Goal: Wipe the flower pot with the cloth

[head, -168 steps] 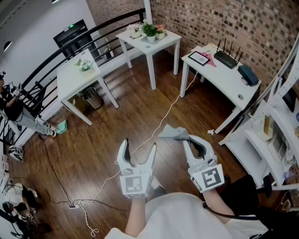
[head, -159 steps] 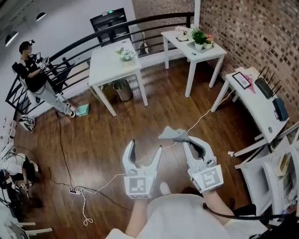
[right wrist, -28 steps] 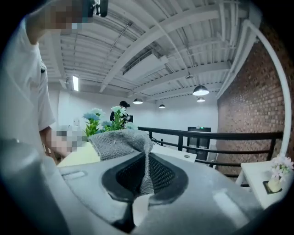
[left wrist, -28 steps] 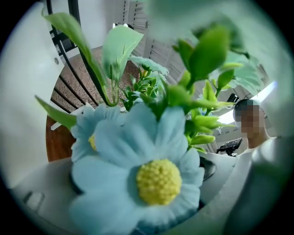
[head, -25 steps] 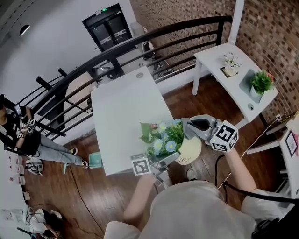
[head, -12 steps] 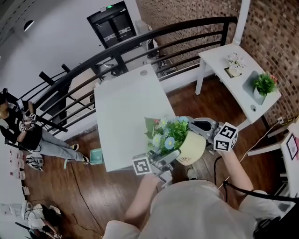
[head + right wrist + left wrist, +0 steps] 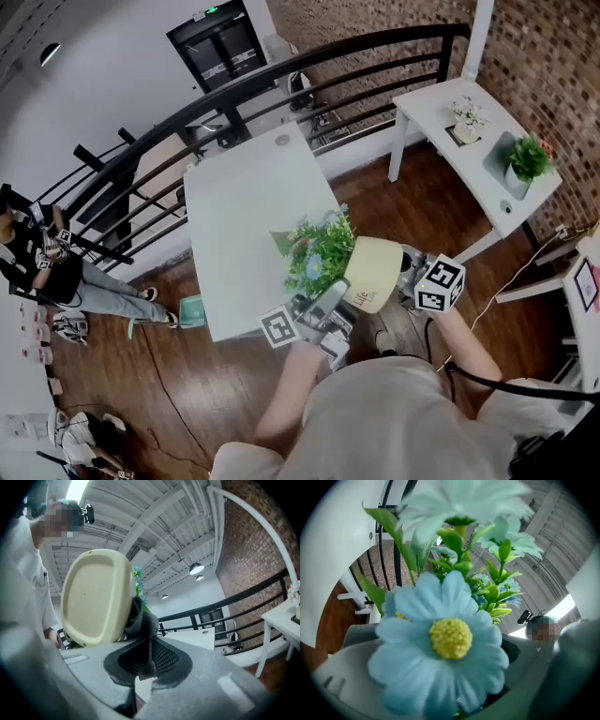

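Flower pot [image 7: 372, 272] first: it is off the white table [image 7: 239, 202] and up in the air in front of me. It is tipped on its side, cream base turned toward my right, flowers [image 7: 317, 251] pointing out over the table's near corner. My left gripper [image 7: 328, 300] has it from below, jaws part-way apart and clamped on the pot near its rim; just where they bite, the flowers hide. In the left gripper view the blooms crowd everything. One big pale-blue daisy [image 7: 446, 639] with a yellow centre sits right between the grey jaws, with green leaves and stems above it.

My right gripper [image 7: 410, 272] lies about level beside the pot's base, marker cube toward me. Its jaws are closed on the dark grey cloth [image 7: 146, 620], which bunches up out of the tips and touches the edge of the pot's flat underside. The right gripper view shows that underside as a pale rounded square just left of the cloth. Below all this is brown wooden floor [image 7: 412, 192], and a black railing [image 7: 281, 70] runs past the table's far side.
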`<state>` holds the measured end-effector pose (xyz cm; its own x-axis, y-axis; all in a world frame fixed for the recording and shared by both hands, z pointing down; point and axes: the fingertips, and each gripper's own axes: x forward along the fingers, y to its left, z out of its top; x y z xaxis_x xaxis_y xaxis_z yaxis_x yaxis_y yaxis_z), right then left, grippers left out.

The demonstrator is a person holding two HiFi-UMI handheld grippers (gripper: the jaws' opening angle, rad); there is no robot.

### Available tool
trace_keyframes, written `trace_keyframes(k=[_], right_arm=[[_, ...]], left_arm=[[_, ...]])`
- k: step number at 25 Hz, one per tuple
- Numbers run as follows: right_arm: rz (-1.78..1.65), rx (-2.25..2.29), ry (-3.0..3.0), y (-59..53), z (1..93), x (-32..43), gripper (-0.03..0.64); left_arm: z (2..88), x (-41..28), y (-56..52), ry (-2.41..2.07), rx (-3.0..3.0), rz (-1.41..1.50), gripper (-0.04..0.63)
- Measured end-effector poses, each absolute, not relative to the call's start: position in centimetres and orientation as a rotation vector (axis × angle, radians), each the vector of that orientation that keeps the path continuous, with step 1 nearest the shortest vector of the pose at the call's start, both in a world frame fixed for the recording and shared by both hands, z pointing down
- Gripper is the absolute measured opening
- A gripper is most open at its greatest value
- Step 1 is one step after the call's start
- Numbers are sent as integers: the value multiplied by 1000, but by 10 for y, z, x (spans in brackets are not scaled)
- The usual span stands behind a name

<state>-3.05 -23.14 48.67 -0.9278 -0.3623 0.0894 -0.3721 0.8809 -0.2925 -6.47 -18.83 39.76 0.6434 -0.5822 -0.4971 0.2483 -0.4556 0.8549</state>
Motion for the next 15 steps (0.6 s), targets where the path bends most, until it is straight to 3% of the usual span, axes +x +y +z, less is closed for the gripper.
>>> trace_keyframes(k=[15], right_arm=[[453, 528, -2974, -190, 491, -67, 6]], left_arm=[[411, -92, -228, -541, 1692, -1121, 485]])
